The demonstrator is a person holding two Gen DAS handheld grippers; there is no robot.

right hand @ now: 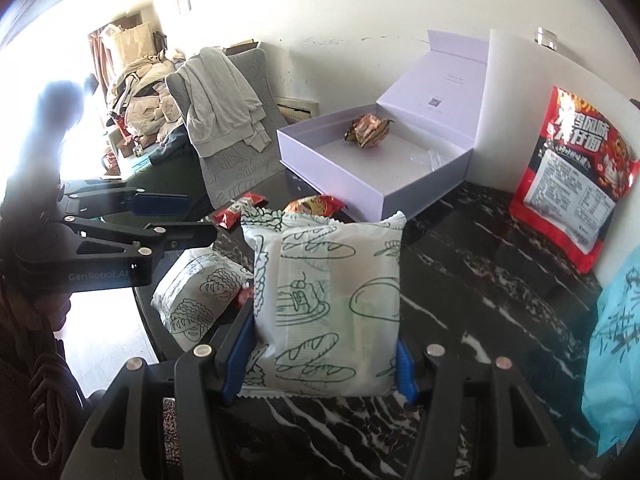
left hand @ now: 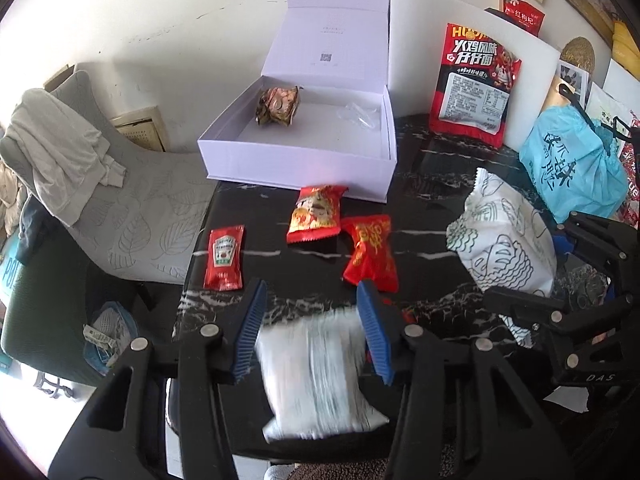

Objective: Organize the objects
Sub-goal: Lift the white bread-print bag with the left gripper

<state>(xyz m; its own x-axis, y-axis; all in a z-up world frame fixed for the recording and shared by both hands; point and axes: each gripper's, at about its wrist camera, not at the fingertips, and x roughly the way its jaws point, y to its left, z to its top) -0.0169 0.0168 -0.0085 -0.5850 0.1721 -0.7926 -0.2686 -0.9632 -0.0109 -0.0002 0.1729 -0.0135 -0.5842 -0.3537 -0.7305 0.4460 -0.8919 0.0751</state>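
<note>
Black marble table point(left hand: 432, 184) carries lilac box point(left hand: 296, 160), ketchup sachet point(left hand: 224, 258), two red snack packets point(left hand: 316, 214).

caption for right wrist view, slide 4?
Right hand-held gripper holding bread packet upright before open lavender box.

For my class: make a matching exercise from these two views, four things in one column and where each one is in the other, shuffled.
Things:
1. bread packet
2. brown snack
3. ketchup sachet
4. noodle bag

Places:
A. leaning on the white board
B. in the right gripper
C. flat on the table
D. inside the open box

Pairs: 1-B, 2-D, 3-C, 4-A
</note>
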